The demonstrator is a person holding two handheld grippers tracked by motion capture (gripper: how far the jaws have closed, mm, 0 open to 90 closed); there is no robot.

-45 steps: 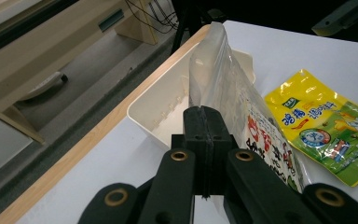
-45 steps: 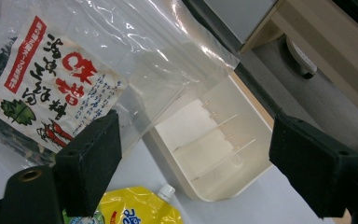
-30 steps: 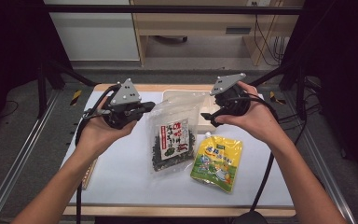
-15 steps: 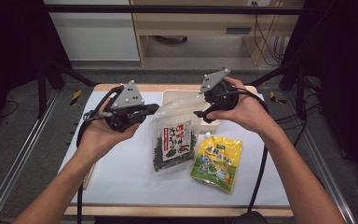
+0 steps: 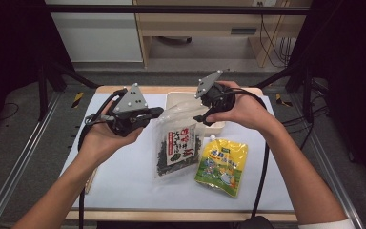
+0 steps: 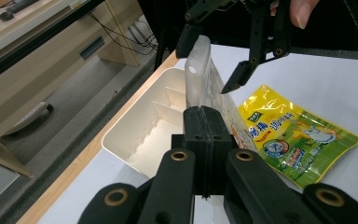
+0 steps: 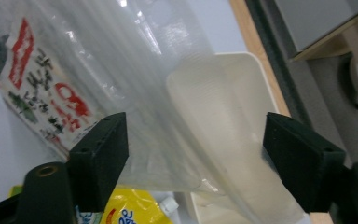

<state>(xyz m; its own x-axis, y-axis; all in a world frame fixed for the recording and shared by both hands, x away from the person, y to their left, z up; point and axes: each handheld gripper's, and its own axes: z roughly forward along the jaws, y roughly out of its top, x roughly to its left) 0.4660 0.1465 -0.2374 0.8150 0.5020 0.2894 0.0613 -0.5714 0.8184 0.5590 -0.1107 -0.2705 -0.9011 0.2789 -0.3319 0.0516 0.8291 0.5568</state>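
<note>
High view first: the left gripper (image 5: 143, 116) had its jaws pinched shut on the edge of the clear plastic seaweed packet with red lettering (image 5: 177, 145), top end lifted and leaning over the white divided plastic bin (image 5: 174, 98) at the back of the white counter (image 5: 124, 176). The right gripper (image 5: 205, 114) was right at the packet's upper corner. The yellow spouted pouch (image 5: 223, 162) lay flat beside the packet, untouched. So I'd say the job was barely started: packet picked up, not in the bin yet, pouch still to go.

Left gripper view: jaws clamped tight on the packet's (image 6: 204, 81) edge, bin (image 6: 135, 135) open just behind it, the other gripper's jaws hanging apart above the packet's top.

Right gripper view: jaws wide, packet film (image 7: 135, 70) between them but the pads weren't pressing on it, bin (image 7: 242, 93) behind.

Versus a second earlier: the right hand had slid in from beside the bin to the packet's top, and its jaws had just been closing a bit with the packet between them. The packet's upper end sat more raised too. Left hand hadn't really budged.
</note>
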